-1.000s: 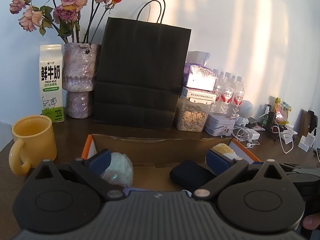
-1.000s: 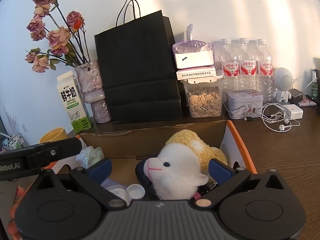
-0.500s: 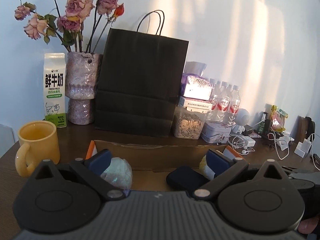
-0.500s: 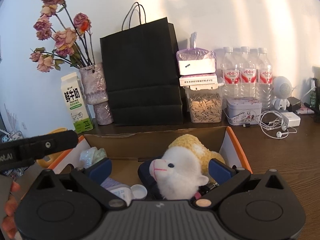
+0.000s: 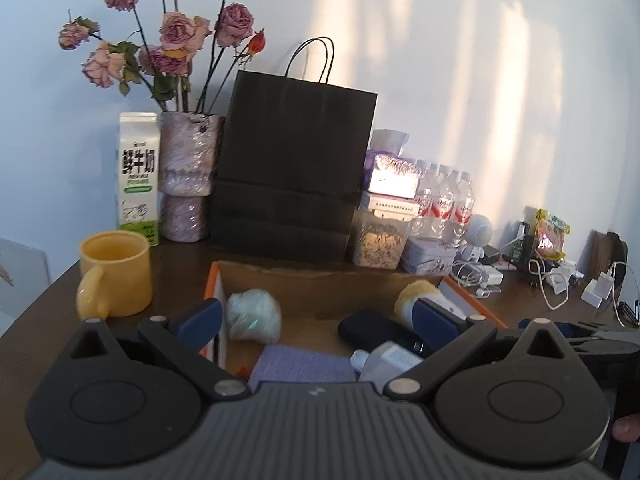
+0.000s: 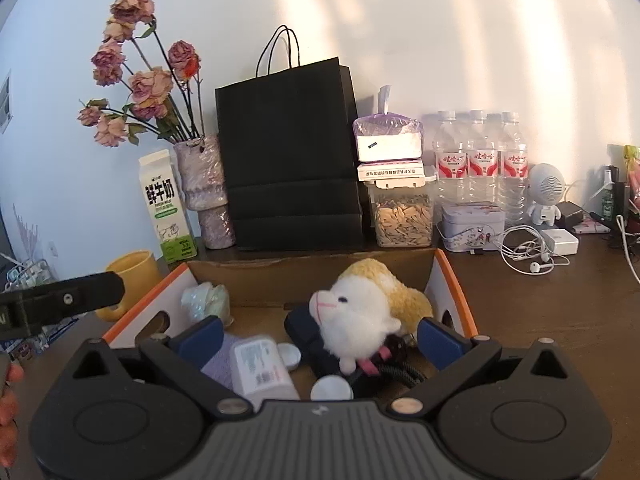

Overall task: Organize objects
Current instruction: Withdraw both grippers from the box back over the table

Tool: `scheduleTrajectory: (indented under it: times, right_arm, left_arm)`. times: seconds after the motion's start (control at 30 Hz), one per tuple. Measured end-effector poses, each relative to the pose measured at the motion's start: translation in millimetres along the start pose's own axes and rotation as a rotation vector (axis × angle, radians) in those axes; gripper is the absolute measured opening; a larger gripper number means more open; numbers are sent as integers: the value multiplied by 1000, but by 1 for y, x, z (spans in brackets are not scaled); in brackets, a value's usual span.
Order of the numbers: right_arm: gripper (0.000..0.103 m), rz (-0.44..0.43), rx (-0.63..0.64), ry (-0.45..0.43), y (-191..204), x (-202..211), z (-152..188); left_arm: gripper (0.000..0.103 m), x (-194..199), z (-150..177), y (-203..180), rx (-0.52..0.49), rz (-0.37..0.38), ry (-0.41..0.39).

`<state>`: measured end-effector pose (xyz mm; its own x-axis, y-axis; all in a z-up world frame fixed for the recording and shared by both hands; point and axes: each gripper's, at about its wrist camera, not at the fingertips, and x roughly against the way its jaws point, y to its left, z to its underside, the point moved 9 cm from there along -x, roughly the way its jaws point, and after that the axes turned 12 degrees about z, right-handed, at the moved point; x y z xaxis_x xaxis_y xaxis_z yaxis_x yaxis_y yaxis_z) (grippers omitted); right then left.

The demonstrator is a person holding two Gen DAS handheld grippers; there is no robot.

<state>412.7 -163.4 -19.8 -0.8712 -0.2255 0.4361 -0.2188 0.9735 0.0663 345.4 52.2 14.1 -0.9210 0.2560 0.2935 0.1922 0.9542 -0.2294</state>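
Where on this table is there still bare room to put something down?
Bare wood lies right of the cardboard box, in front of the white earphones, and left of the box, in front of the yellow mug. The back row, from milk carton to water bottles, is packed, and the box itself is crowded.

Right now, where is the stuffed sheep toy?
In the right wrist view, the stuffed sheep lies inside the cardboard box, toward its right wall, on a dark case.
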Motion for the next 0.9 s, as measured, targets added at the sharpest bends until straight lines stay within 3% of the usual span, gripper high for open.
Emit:
scheduleTrajectory:
  times: [0.5, 0.9]
  right_arm:
    - [103, 13, 14, 26, -5, 55, 34]
    - [103, -32, 85, 47, 20, 92, 65]
  left_arm:
    - [103, 62, 18, 1, -19, -48, 11]
    - [103, 108, 54, 13, -19, -81, 63]
